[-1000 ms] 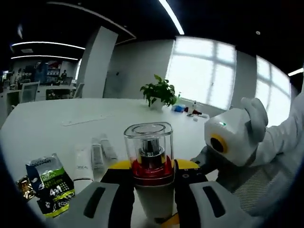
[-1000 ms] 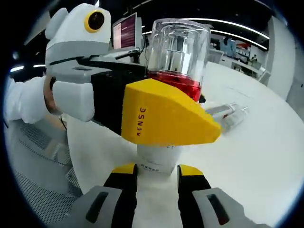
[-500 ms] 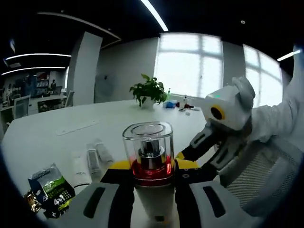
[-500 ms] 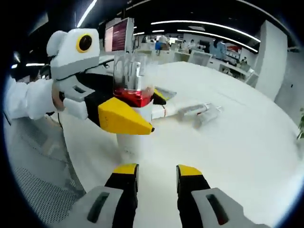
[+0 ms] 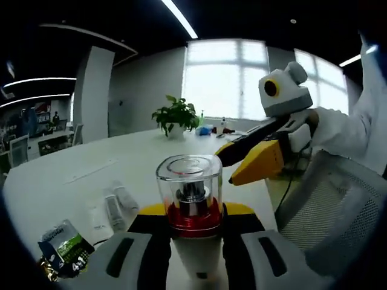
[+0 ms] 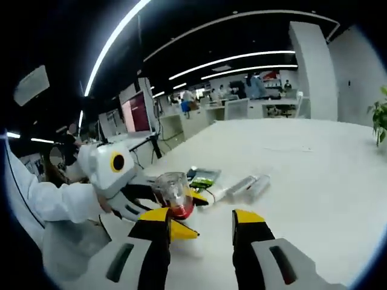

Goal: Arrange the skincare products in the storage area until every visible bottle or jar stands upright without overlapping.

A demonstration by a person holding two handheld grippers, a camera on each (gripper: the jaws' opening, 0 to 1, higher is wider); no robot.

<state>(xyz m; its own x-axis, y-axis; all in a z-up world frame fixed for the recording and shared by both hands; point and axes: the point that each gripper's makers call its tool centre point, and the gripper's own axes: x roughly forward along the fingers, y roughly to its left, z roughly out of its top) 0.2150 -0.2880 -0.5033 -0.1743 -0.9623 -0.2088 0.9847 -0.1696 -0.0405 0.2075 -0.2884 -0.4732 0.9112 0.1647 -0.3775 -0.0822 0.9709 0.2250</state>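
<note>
Potted plant (image 5: 176, 115) on white table (image 5: 60, 181); mesh chair (image 5: 326, 211).

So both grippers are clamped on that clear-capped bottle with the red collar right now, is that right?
Not quite. The left gripper is clamped on the clear-capped bottle, as the left gripper view shows. The right gripper has nothing between its fingers and is apart from the bottle; the right gripper view shows this.

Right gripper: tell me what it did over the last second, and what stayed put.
The right gripper let go of the pump bottle and drew back, up and away; its jaws are open and empty. The left gripper stays shut on the bottle, upright. The tubes and sachets lie unmoved on the table.
</note>
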